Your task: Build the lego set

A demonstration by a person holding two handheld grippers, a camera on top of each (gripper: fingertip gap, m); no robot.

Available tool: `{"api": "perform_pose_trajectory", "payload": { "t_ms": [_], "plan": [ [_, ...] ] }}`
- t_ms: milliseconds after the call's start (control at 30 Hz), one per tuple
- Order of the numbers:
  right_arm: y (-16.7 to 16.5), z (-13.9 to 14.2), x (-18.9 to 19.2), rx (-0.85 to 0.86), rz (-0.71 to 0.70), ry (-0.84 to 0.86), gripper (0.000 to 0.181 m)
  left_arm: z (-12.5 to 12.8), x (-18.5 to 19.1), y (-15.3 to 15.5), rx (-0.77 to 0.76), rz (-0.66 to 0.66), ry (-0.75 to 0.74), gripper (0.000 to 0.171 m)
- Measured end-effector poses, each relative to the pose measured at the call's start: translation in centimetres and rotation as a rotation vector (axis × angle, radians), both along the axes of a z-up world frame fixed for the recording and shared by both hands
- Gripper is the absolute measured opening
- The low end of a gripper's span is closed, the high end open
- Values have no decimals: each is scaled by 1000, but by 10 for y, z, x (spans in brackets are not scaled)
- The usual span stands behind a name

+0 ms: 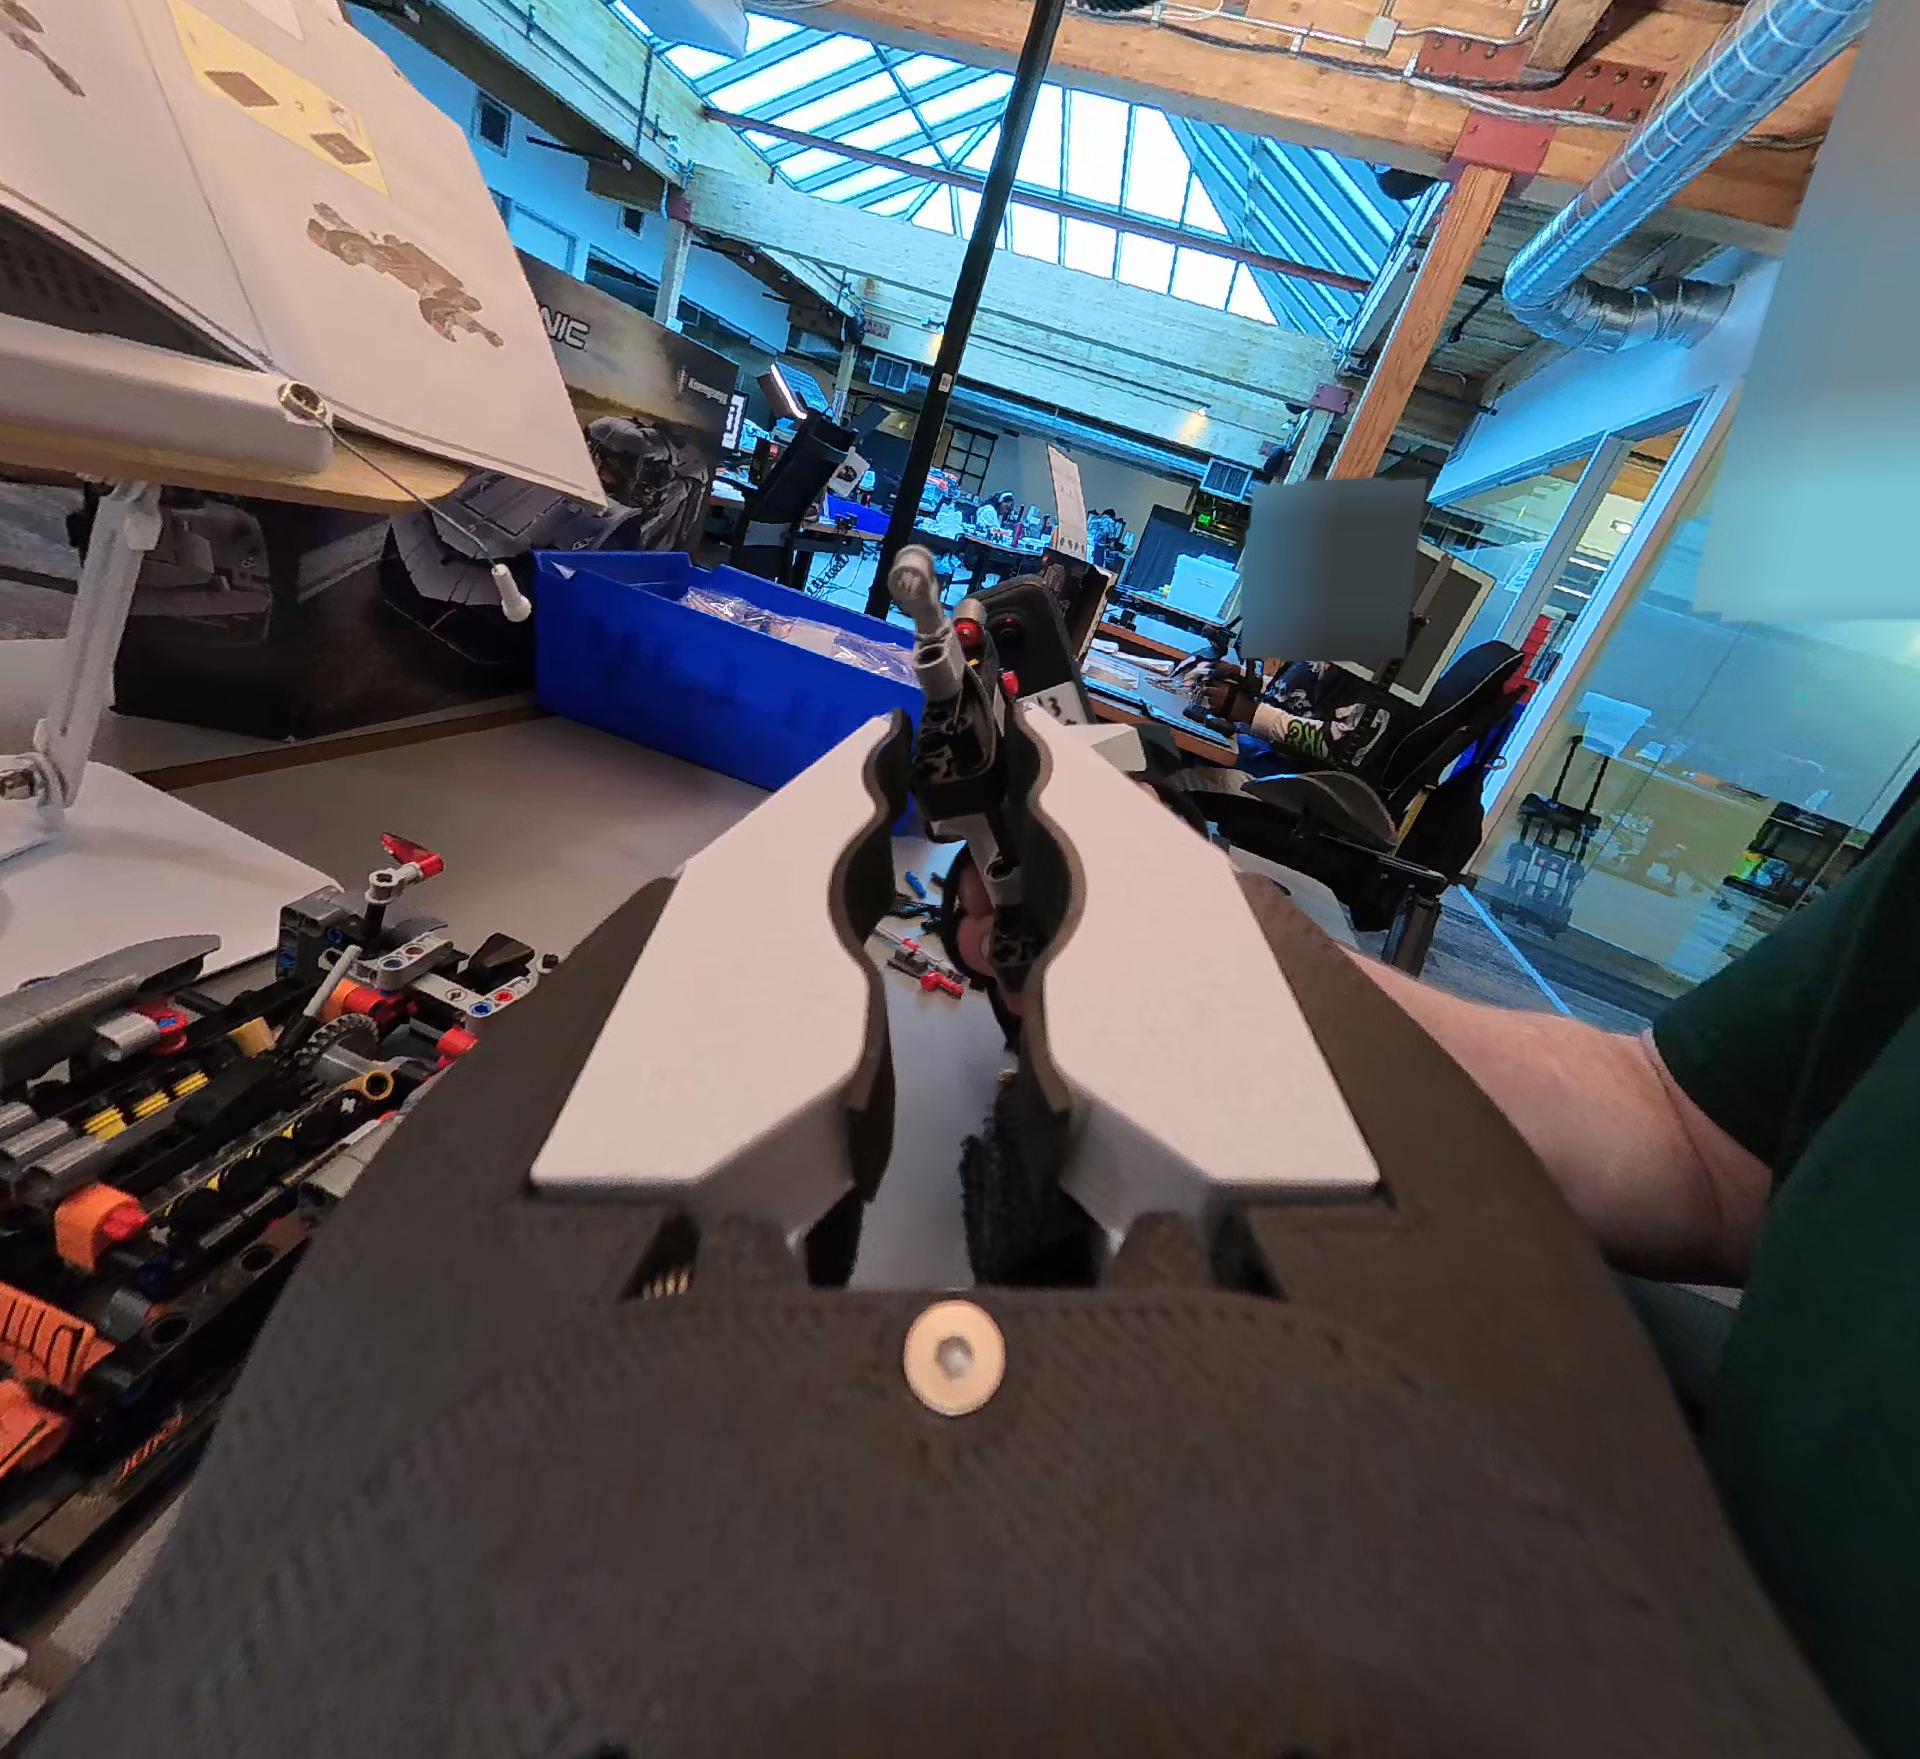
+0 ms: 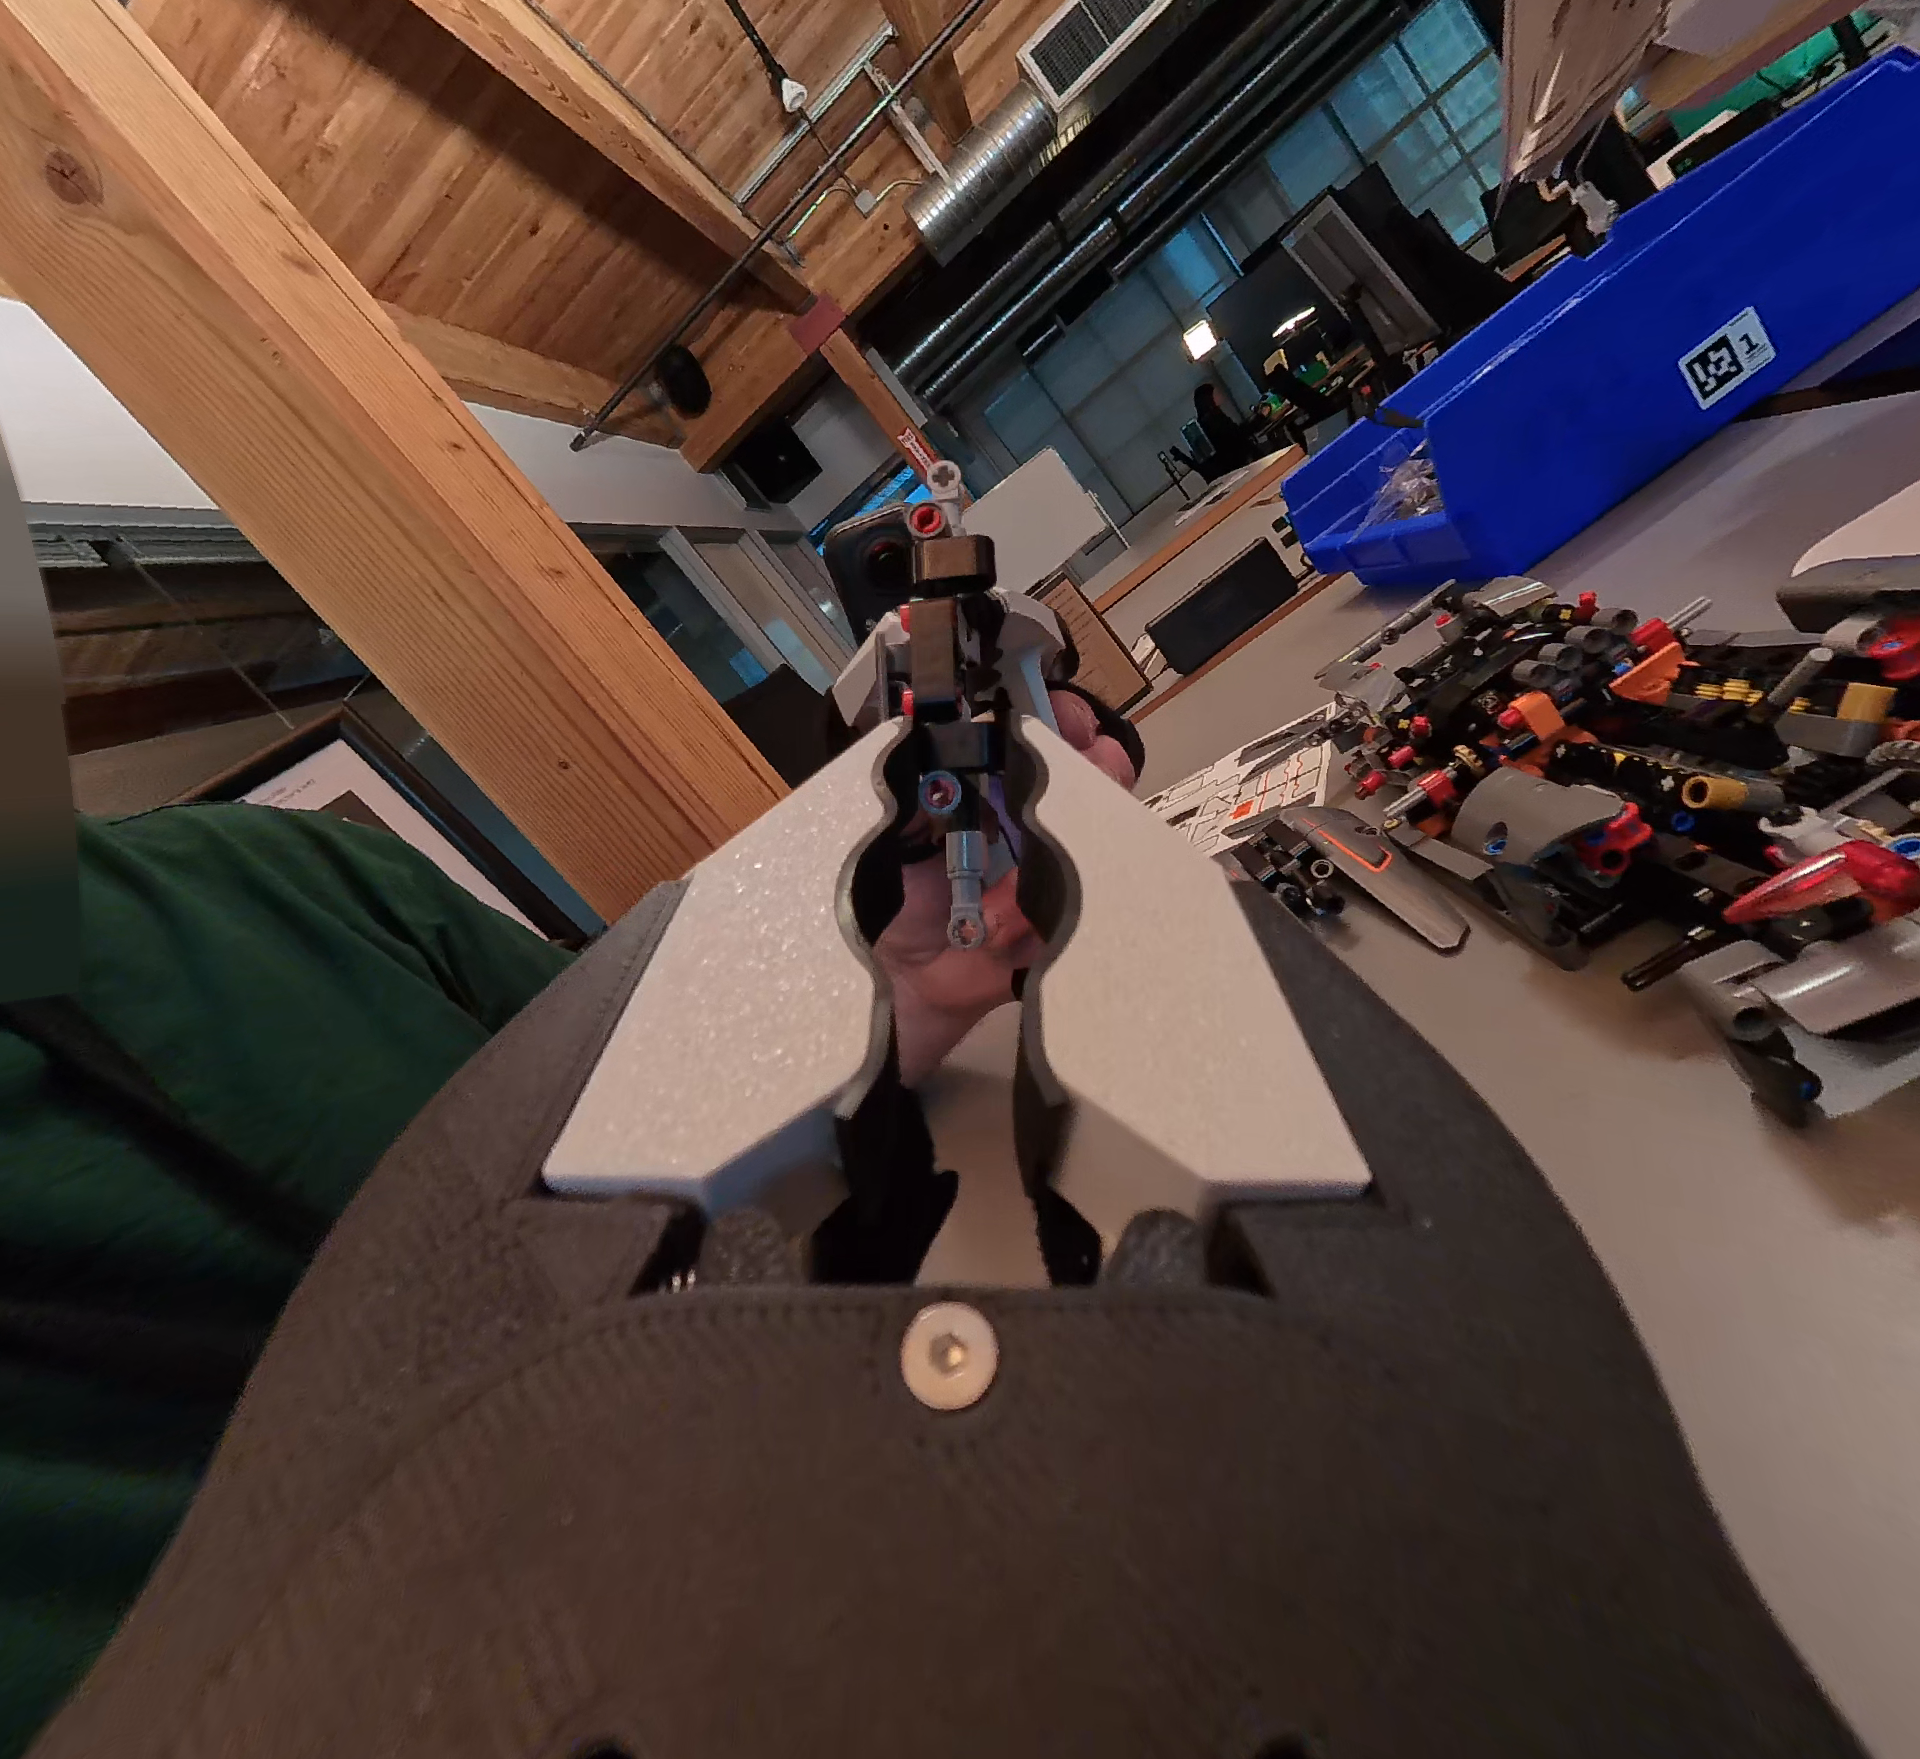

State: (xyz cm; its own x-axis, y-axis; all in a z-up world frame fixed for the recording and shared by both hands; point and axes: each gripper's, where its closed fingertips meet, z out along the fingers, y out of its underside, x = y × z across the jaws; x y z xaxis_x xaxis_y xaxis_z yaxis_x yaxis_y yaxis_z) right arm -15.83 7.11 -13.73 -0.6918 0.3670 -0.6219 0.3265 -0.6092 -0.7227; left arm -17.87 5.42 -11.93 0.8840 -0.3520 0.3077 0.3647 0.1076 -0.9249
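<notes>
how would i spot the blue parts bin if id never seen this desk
Start at the grey table with the half-built black and orange lego car. Beyond the car, at the far edge, sits the blue bin, the only bright blue box, holding clear bags.

Bare table (image 2: 1558, 1294) near the right gripper (image 2: 956, 764); car model (image 2: 1662, 805) and blue bin (image 2: 1621, 400) block beyond

— What does the left gripper (image 1: 961, 753) hold?

— A small black sub-assembly (image 1: 961, 743), pinched between its grey fingertips and raised above the table (image 1: 499, 816); a grey rod (image 1: 925, 613) sticks up from it.

— And beyond it?

— The right gripper (image 1: 1029, 660) closes in from the far side.

— To the left?

— The half-built car model (image 1: 208, 1065) lies on the table, with a blue bin (image 1: 665, 670) behind it and an open instruction booklet (image 1: 312, 182) above.
</notes>
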Motion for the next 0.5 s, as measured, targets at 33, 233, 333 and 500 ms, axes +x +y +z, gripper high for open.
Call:
{"api": "perform_pose_trajectory", "payload": {
  "t_ms": [33,233,333,500],
  "plan": [
    [1,0,0,0,-4,-1,13,-1,0,0,-4,3,0,16],
    [3,-2,-2,50,-43,3,13,-3,-1,2,-8,-5,-40,16],
    [4,-2,-1,48,-43,-3,13,-5,-1,3,-17,-11,-45,15],
    [8,-3,-2,35,-50,-16,13,-9,-2,5,-37,-16,-54,15]
  ]
}}
